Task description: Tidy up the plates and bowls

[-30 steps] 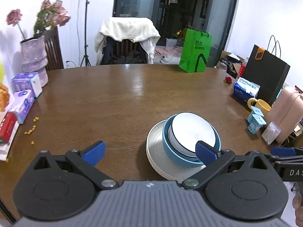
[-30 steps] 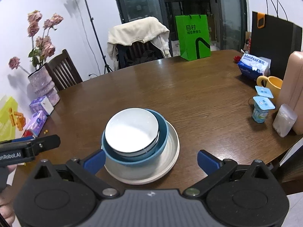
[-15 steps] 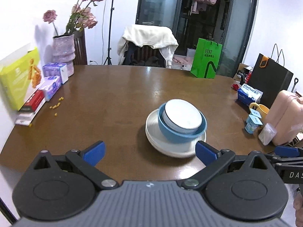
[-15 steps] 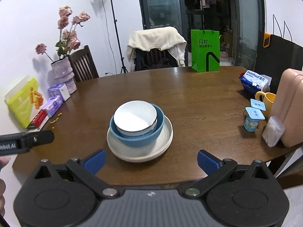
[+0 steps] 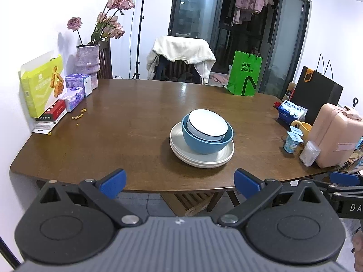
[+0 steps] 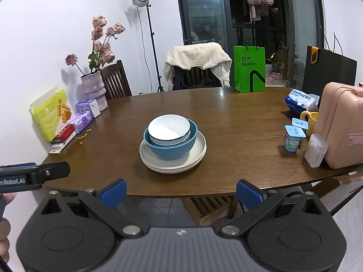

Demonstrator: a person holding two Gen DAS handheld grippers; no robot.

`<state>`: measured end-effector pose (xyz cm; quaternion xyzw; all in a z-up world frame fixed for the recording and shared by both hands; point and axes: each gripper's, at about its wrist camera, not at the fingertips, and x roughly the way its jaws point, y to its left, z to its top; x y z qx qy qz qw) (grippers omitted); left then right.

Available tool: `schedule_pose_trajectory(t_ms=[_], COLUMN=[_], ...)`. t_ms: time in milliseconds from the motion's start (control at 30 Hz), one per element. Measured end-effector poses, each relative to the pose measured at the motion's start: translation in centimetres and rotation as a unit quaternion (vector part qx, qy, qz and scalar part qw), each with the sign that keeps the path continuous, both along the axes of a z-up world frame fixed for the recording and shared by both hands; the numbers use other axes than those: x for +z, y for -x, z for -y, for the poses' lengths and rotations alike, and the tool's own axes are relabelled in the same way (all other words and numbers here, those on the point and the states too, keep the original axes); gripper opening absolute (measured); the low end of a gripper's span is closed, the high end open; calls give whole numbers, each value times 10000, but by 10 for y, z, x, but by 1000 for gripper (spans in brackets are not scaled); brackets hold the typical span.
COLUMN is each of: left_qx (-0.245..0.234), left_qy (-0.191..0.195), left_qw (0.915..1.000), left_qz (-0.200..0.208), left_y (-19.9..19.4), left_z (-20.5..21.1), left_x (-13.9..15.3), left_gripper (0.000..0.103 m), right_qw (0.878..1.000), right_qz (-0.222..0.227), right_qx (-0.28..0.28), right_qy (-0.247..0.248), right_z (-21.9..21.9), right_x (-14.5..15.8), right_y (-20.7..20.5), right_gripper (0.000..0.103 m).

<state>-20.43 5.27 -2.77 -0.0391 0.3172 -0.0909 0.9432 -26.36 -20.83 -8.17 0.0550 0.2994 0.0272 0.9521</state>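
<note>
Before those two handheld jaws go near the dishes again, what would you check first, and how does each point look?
1. Left gripper empty, jaws wide apart: ok.
2. Right gripper empty, jaws wide apart: ok.
3. White bowl nested inside blue bowl: ok, though it sits slightly tilted.
4. Blue bowl resting on the stacked cream plates: ok, set off-centre toward one side.
5. Stack clear of the yogurt cups and other clutter on the table: ok.
6. How many plates are stacked: cannot tell for certain.

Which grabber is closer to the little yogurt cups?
Right. The right gripper sits off the table's near edge, on the yogurt cups' side; the left gripper is farther over, away from them.
</note>
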Motion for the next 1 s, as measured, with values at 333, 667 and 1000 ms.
schedule_pose_trajectory(t_ms=[333,667,1000], left_qx=[4,-20,-49], left_qy=[-26,-6,13], left_qw=[9999,9998,9997], left_qz=[144,206,247], left_y=[23,29,30], left_z=[0,0,-1], left_x=[5,7,9], left_gripper=[103,103,103], right_qw=[9998,9996,9996], right_qz=[206,276,285], right_qx=[67,68,65], right_qy=[-24,-24,-15], right_z=[0,-2,-3], right_x=[5,6,6], right_y=[25,31,32], right_gripper=[103,103,103])
